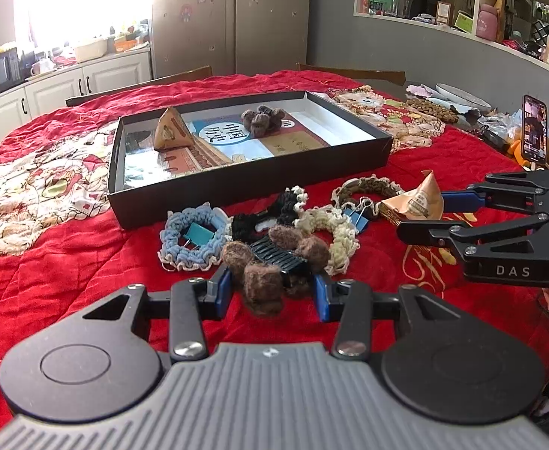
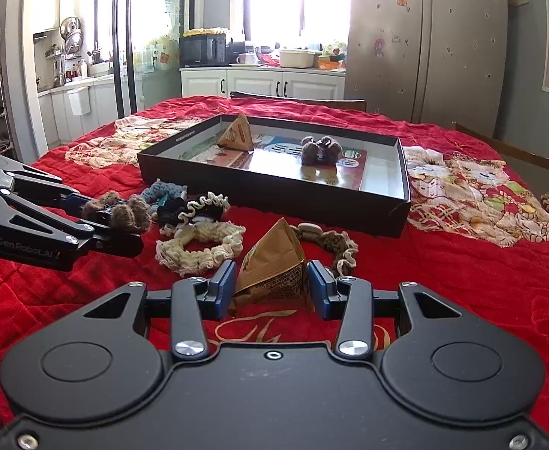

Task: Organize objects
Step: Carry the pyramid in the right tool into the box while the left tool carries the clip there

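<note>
A brown furry claw clip [image 1: 270, 262] sits between the blue pads of my left gripper [image 1: 272, 296], which is shut on it low over the red cloth; the right wrist view shows that gripper [image 2: 113, 221] from the side. My right gripper [image 2: 271, 287] is shut on a tan triangular packet [image 2: 270, 266], with its fingers [image 1: 458, 200] reaching in from the right. Between the two lie a blue scrunchie [image 1: 190, 238], a black one [image 1: 270, 212], a cream one [image 1: 334, 232] and a brown one [image 1: 368, 187]. Behind them, the black box [image 1: 252, 183] holds another packet [image 1: 171, 129], a furry clip [image 1: 261, 118] and a book [image 1: 229, 142].
A red quilted cloth [image 1: 68, 262] with cartoon prints covers the table. A phone [image 1: 535, 131] stands upright at the right edge among a plate and clutter. A blue binder clip [image 1: 357, 217] lies by the cream scrunchie. Chair backs line the far side.
</note>
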Action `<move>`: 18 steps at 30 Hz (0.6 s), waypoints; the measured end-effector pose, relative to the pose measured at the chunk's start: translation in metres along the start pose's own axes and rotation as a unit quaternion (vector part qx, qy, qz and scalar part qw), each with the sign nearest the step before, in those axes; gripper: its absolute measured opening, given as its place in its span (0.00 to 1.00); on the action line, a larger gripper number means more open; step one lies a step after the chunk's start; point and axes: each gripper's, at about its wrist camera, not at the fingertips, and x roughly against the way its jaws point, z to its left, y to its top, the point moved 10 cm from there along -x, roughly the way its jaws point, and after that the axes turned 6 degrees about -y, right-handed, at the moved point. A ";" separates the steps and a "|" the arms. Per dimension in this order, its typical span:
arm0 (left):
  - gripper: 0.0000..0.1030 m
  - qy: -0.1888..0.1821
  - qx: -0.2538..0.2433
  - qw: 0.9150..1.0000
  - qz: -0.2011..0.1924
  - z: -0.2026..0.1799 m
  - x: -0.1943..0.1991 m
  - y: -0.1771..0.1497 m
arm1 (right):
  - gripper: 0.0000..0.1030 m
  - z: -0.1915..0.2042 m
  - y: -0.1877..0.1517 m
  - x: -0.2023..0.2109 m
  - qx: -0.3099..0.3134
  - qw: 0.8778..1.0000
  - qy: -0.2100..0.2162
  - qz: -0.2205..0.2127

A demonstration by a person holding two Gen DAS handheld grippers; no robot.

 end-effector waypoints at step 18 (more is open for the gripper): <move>0.45 -0.002 -0.003 1.000 -0.010 -0.002 0.004 0.011 | 0.39 -0.003 0.010 0.007 -0.002 1.000 0.001 -0.017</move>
